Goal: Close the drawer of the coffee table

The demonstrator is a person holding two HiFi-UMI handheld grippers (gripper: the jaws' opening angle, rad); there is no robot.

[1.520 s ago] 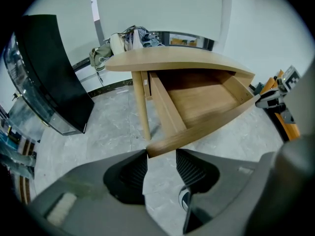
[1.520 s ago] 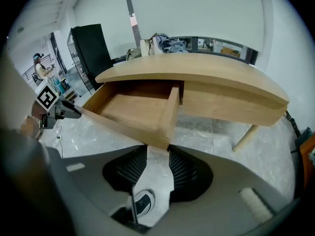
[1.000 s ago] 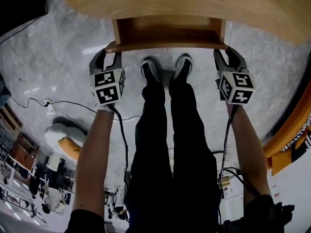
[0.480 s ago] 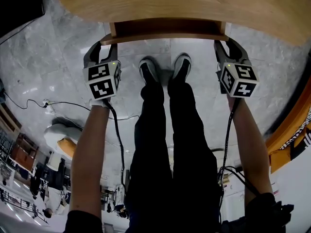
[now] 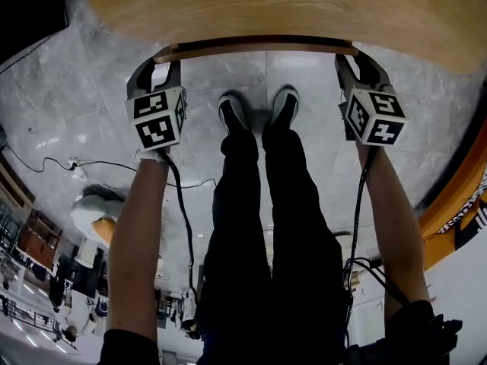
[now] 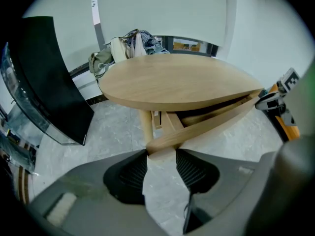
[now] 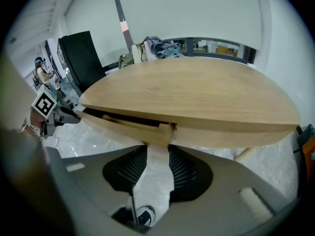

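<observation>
Drawer (image 5: 255, 48): almost home under the near edge of the bench (image 5: 266, 6), with only a thin strip of its front showing.
Left tool (image 6: 161, 152): clamped on the front's left end.
Right tool (image 7: 157, 149): clamped on its right end.
Outstanding, by judgement: a short final push.

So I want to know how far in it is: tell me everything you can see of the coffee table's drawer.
The drawer is light wood, like the oval table top above it. It is nearly shut. In the head view only its front shows, as a thin strip under the top's edge with a dark gap above it. The left gripper and right gripper each seem to have their jaws closed on one end of that front. Its inside is hidden.
</observation>
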